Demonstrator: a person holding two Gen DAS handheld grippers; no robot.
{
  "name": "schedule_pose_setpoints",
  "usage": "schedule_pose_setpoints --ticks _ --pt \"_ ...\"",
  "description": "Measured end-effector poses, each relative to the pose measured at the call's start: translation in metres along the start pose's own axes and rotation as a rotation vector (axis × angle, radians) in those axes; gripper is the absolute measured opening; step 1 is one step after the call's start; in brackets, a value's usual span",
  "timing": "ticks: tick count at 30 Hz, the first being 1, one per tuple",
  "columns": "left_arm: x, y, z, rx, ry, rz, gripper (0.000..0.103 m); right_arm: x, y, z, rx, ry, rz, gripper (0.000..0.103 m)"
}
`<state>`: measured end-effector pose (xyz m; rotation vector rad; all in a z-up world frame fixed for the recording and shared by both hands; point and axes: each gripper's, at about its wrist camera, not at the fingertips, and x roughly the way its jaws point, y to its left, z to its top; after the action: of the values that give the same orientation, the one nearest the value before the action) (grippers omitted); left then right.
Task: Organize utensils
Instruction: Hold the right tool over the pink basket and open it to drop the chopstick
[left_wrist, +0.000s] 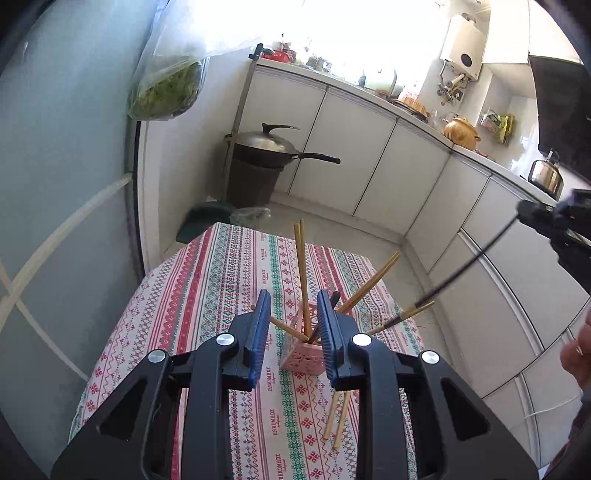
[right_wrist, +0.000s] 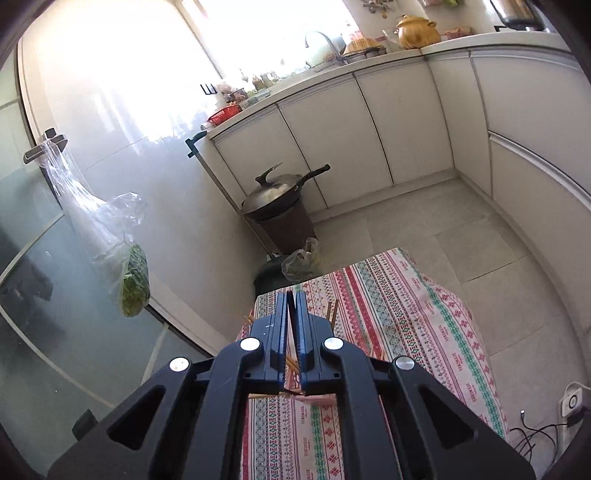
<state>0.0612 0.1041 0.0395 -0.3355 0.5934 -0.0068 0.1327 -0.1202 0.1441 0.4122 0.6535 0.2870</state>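
1. White cabinets (left_wrist: 354, 147) are ranged along the wall from 12 to 3 o'clock.
2. Strong daylight is admitted through a window (right_wrist: 258, 33) at 12 o'clock.
3. The floor (right_wrist: 461, 236) is laid with pale tiles.

Setting: home kitchen.
- White cabinets (left_wrist: 354, 147) in an L along two walls, under a pale bench (right_wrist: 491, 38).
- Tap (right_wrist: 320, 38) at the sink below a bright window.
- Golden clay pot (left_wrist: 461, 129) and steel kettle (left_wrist: 546, 176) on the bench.
- White water heater (left_wrist: 463, 48) mounted on the wall, pipes below it.
- Lidded wok (left_wrist: 269, 146) resting on a dark bin (left_wrist: 253, 186) on the tiled floor (right_wrist: 461, 236).
- Plastic bag of greens (right_wrist: 135, 280) hanging from a door handle.
- Small table with patterned cloth (left_wrist: 221, 280); chopsticks (left_wrist: 302, 273) standing in a pink holder (left_wrist: 301, 354).
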Motion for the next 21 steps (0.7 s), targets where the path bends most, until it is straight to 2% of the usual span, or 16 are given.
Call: schedule_pose_setpoints --ticks 6,11,14,16,21 --pt "-0.001 0.009 0.005 -0.032 0.001 -0.022 0.025 0.043 0.004 0.003 -0.007 0.035 -0.067 0.005" --pt "-0.002 0.013 0.008 -0.047 -0.003 -0.036 0.027 0.078 0.001 -0.009 0.001 0.080 -0.106 0.005" --pt "-0.004 0.013 0.009 -0.043 -0.006 -0.040 0.027 0.093 0.000 -0.020 0.000 0.112 -0.100 0.008" --pt "-0.005 0.014 0.009 -0.041 -0.009 -0.038 0.027 0.098 0.001 -0.027 0.001 0.133 -0.093 0.011" --pt "-0.004 0.013 0.009 -0.038 -0.008 -0.038 0.027 0.089 0.010 -0.035 -0.053 0.114 -0.099 0.011"
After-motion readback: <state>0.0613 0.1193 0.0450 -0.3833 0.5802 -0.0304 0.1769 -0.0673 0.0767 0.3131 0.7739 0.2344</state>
